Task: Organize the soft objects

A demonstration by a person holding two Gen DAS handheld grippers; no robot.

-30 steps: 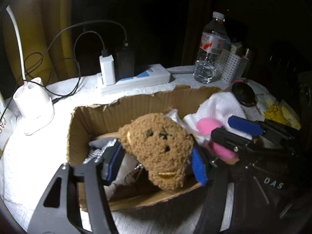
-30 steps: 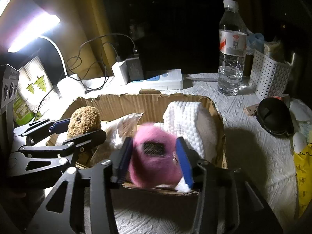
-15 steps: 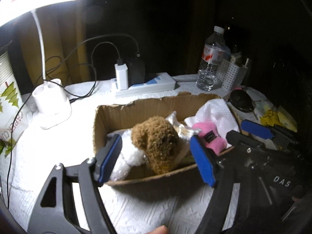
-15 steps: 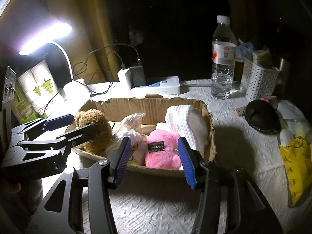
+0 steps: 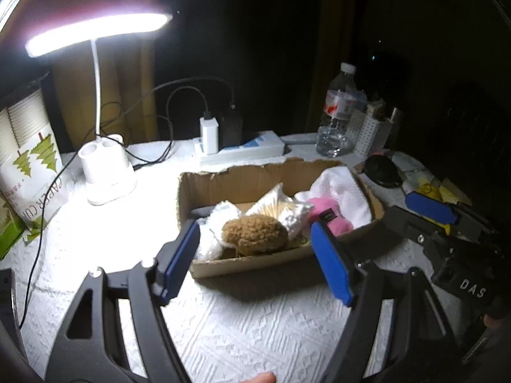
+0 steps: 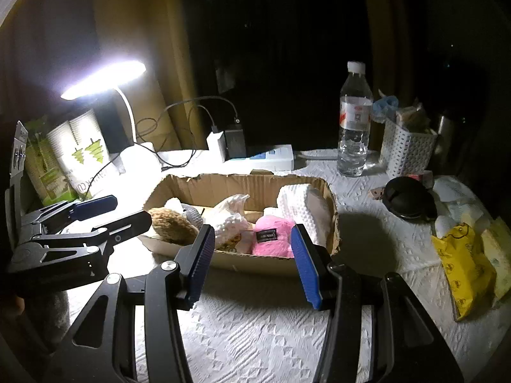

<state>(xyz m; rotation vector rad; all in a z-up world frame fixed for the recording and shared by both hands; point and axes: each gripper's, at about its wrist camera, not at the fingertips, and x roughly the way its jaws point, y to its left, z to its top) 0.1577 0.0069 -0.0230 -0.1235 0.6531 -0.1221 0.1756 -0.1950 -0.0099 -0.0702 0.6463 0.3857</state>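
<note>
A shallow cardboard box (image 5: pixel 255 263) (image 6: pixel 242 185) stands on the white tablecloth. In it lie a brown fuzzy plush (image 5: pixel 254 234) (image 6: pixel 172 226), a pink plush with a black label (image 5: pixel 329 215) (image 6: pixel 271 236), a crinkly plastic packet (image 5: pixel 281 209) (image 6: pixel 231 214) and a folded white towel (image 5: pixel 341 188) (image 6: pixel 301 202). My left gripper (image 5: pixel 258 258) is open and empty, held back in front of the box. My right gripper (image 6: pixel 252 261) is open and empty, also in front of the box. Each gripper shows in the other's view.
A lit desk lamp (image 5: pixel 107 172) stands at the left by a paper-cup pack (image 5: pixel 28 159). Behind the box are a power strip with chargers (image 6: pixel 255 156), a water bottle (image 6: pixel 354 121) and a white basket (image 6: pixel 405 146). A black round case (image 6: pixel 408 199) and yellow bags (image 6: pixel 466 261) lie right.
Both grippers let go of their plush toys, opened and drew back from the box. The brown and pink plush now rest inside the box.
</note>
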